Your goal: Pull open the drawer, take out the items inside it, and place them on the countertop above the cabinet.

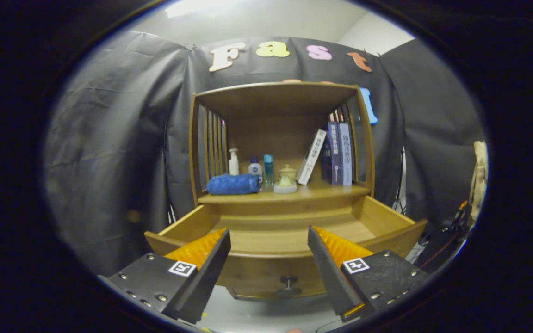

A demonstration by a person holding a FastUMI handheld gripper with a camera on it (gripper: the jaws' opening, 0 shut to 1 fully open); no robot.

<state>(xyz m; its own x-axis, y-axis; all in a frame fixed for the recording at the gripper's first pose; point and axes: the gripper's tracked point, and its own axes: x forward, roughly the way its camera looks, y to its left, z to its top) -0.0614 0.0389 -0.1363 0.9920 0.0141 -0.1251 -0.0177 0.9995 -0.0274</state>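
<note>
The wooden drawer [377,217] stands pulled out toward me, its bare bottom showing and no item visible inside. Its round dark knob [288,280] sits on the front panel, low between my fingers. My gripper [269,236] is open, hovering just in front of and above the drawer's front edge, with nothing between its fingers. On the countertop [312,192] above the cabinet lie a rolled blue towel [233,184], a white pump bottle [233,162], a small white bottle with a blue label [255,169], a slim blue bottle [269,169] and a pale lidded jar [286,179].
Several books [336,155] lean at the right of the countertop, under the cabinet's top shelf [275,90]. Slatted wooden sides close in the countertop left and right. Cables and a pale object [479,175] sit far right beside the cabinet.
</note>
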